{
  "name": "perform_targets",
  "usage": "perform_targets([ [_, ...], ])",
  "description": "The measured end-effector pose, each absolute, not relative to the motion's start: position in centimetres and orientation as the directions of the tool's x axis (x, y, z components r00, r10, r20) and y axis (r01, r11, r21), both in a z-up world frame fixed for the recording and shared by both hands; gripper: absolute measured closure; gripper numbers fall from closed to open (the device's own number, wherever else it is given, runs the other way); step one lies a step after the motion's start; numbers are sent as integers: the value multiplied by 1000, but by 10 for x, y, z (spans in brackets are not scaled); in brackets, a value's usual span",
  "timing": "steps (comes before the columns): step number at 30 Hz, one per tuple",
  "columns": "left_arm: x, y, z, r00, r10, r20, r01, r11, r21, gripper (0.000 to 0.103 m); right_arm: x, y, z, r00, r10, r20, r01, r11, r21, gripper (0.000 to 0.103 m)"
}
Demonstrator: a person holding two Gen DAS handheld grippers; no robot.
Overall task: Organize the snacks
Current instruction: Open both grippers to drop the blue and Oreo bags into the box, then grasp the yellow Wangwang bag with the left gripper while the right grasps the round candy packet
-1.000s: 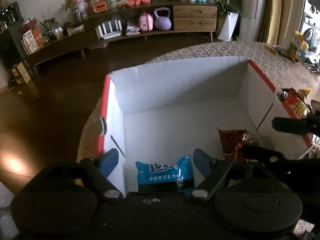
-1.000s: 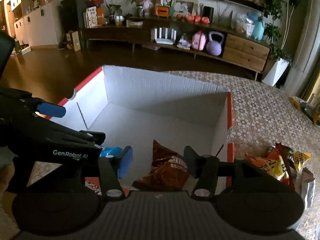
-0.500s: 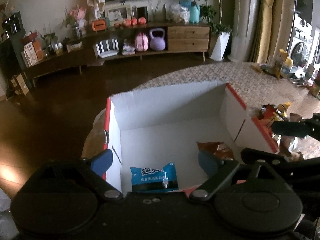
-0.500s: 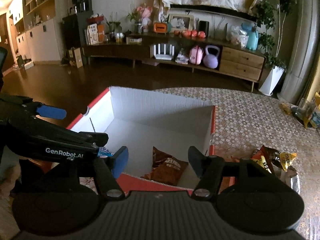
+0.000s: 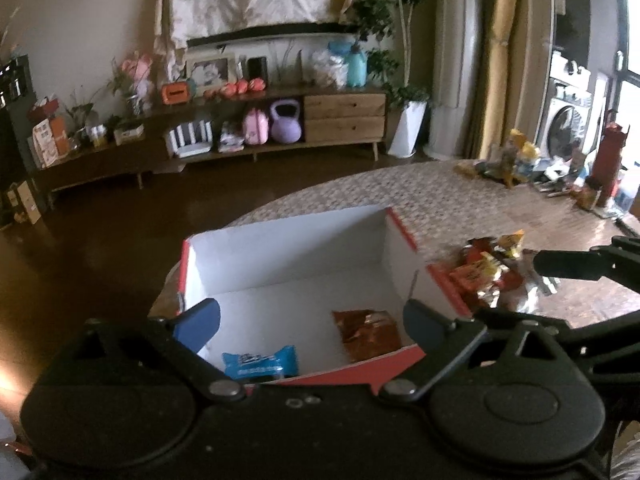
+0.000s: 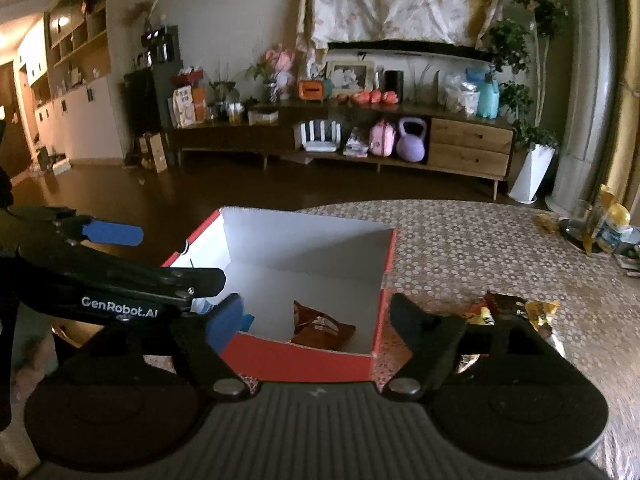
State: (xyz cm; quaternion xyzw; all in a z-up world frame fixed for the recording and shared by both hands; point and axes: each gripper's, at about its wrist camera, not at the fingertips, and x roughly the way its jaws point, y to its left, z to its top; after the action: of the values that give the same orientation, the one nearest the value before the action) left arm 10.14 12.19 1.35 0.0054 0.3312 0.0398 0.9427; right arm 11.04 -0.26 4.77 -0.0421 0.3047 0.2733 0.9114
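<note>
The blue packet point(image 5: 260, 362) and the brown chip bag point(image 5: 368, 334) lie side by side on the floor of the red-and-white box point(image 5: 304, 248), no longer between my fingers. A second ago I hung low inside it; now both my grippers have lifted clear. My left gripper point(image 5: 312, 320) and right gripper point(image 6: 316, 316) stand wide apart, empty. More snacks point(image 6: 516, 308) wait on the table point(image 6: 480, 232) right of the box, probably my next pick.
</note>
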Motion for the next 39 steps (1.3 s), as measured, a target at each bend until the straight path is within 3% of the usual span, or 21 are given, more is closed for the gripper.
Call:
perform_targets([
  [6, 91, 97, 23, 814, 37, -580, -30, 999, 21, 0, 97, -31, 57, 690, 474, -548, -506, 856, 103, 17],
  [13, 86, 64, 25, 836, -46, -547, 46, 999, -13, 0, 83, -76, 62, 734, 449, -509, -478, 875, 83, 3],
  [21, 98, 33, 13, 830, -127, -543, 101, 992, -77, 0, 86, -132, 49, 780, 346, -521, -372, 926, 58, 2],
  [32, 144, -4, -9, 771, -139, -622, 93, 990, -106, 0, 97, -175, -5, 753, 293, -589, -305, 949, 81, 2],
  [39, 180, -29, -20, 718, -193, -668, 195, 978, -73, 0, 109, -184, -37, 712, 302, -634, -307, 946, 105, 2],
])
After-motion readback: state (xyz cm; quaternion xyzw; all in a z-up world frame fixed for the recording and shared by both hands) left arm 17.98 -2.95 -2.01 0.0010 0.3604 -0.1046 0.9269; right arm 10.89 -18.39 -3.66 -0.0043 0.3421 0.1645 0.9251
